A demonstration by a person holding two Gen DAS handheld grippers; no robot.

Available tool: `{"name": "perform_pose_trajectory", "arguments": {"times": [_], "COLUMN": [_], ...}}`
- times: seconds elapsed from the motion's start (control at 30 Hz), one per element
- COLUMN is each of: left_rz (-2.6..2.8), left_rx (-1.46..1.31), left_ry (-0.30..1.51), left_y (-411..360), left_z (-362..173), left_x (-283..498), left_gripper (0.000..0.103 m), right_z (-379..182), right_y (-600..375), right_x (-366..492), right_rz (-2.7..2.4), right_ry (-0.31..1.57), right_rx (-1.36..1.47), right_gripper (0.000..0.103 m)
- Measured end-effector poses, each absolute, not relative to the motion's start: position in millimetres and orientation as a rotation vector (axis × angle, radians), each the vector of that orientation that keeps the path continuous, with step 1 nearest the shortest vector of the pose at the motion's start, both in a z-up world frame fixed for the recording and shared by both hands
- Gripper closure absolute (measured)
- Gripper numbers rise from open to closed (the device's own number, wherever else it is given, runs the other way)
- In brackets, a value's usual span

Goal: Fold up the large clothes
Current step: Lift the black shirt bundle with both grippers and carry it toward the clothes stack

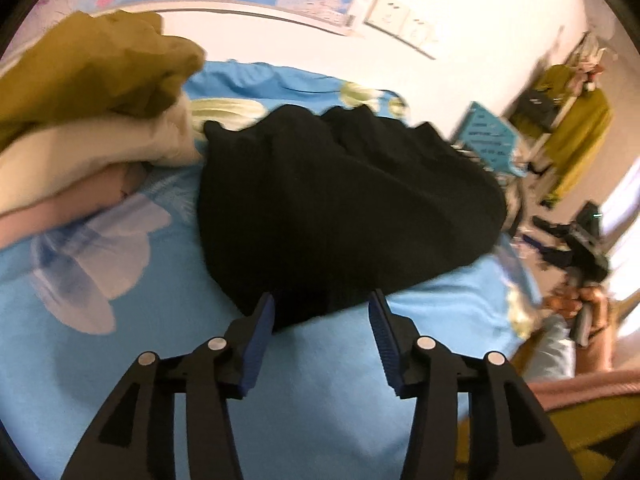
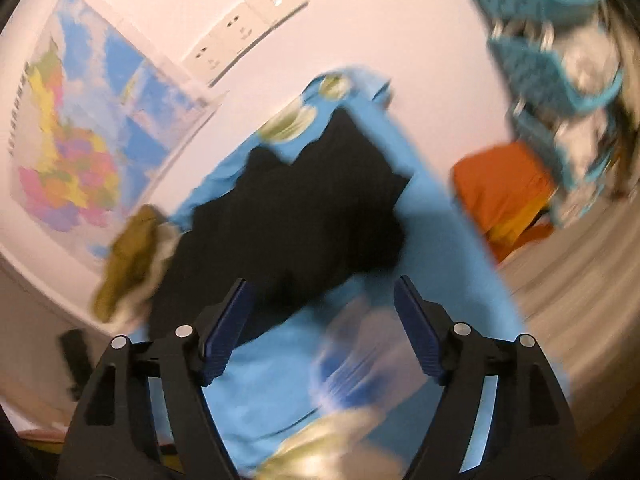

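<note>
A black garment (image 1: pixel 344 204) lies bunched on the blue bedsheet (image 1: pixel 120 380). My left gripper (image 1: pixel 322 308) is open, its blue-padded fingers on either side of the garment's near edge, holding nothing. In the blurred right wrist view the same black garment (image 2: pixel 304 208) lies on the sheet (image 2: pixel 272 380). My right gripper (image 2: pixel 324 292) is open and empty, a little back from the garment's near edge. The right gripper also shows in the left wrist view (image 1: pixel 576 240), held in a hand beside the bed.
A pile of olive, cream and pink clothes (image 1: pixel 92 112) sits at the left of the bed, also seen in the right wrist view (image 2: pixel 128 264). Turquoise baskets (image 2: pixel 548 60) and an orange object (image 2: pixel 504 192) stand beyond the bed. A wall map (image 2: pixel 80 140) hangs behind.
</note>
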State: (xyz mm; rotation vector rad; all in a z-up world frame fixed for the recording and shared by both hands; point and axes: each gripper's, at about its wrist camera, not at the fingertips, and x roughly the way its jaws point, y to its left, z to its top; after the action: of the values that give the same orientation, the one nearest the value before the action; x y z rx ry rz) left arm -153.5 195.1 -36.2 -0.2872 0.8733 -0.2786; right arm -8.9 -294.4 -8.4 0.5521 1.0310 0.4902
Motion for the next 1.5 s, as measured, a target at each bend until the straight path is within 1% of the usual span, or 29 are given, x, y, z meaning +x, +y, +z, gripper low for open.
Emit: {"name": "perform_pose_trajectory", "arguments": {"times": [0.03,0.1,0.13,0.33,0.6,0.7,0.73,0.8,0.83,0.9,1.07,1.23,1.5], "left_rz": [-0.311,-0.365,-0.396,-0.477,-0.519,-0.532,-0.536,-0.557,-0.564,-0.576,-0.568,-0.574,-0.486], "left_rx": [-0.291,-0.301,-0.311,-0.376,-0.469,-0.506,-0.521,-0.552,-0.576,-0.608,-0.701,-0.899,-1.074], "left_ry": [0.868,0.865,0.865,0.909,0.971,0.991,1.000,1.012,1.018,1.015,0.982,0.929,0.872], "left_y": [192.9,186.8,183.2,164.2,153.2,148.9,147.2,145.4,144.7,142.5,140.0,159.7,183.3], "left_z": [-35.4,-34.8,-35.3,-48.0,-65.5,-70.2,-72.5,-77.2,-80.2,-82.8,-84.6,-92.5,-94.4], "left_x": [-157.2,-160.9,-162.0,-151.3,-132.8,-122.4,-118.7,-113.3,-110.3,-104.4,-87.1,-81.8,-79.6], "left_gripper": [0.055,0.049,0.048,0.048,0.046,0.044,0.044,0.043,0.043,0.043,0.042,0.041,0.041], "right_z": [-11.6,-18.1,-22.4,-34.7,-45.4,-44.5,-42.5,-36.3,-34.4,-30.4,-23.6,-24.7,-27.1], "right_y": [-292.3,-283.5,-276.3,-232.0,-168.0,-145.6,-142.4,-143.1,-145.8,-150.3,-149.5,-151.6,-154.1], "right_x": [-11.7,-13.6,-11.8,3.8,11.1,12.0,13.3,16.8,20.2,24.5,29.1,28.8,30.4], "right_rz": [0.513,0.564,0.596,0.682,0.794,0.864,0.876,0.889,0.911,0.929,0.937,0.939,0.951], "right_ry": [1.044,1.072,1.090,1.172,1.279,1.298,1.298,1.266,1.254,1.229,1.213,1.213,1.207], "right_rx": [0.586,0.647,0.675,0.724,0.696,0.714,0.708,0.752,0.821,0.901,0.929,0.951,0.949], "right_gripper": [0.028,0.026,0.024,0.021,0.019,0.023,0.030,0.034,0.038,0.042,0.042,0.042,0.042]}}
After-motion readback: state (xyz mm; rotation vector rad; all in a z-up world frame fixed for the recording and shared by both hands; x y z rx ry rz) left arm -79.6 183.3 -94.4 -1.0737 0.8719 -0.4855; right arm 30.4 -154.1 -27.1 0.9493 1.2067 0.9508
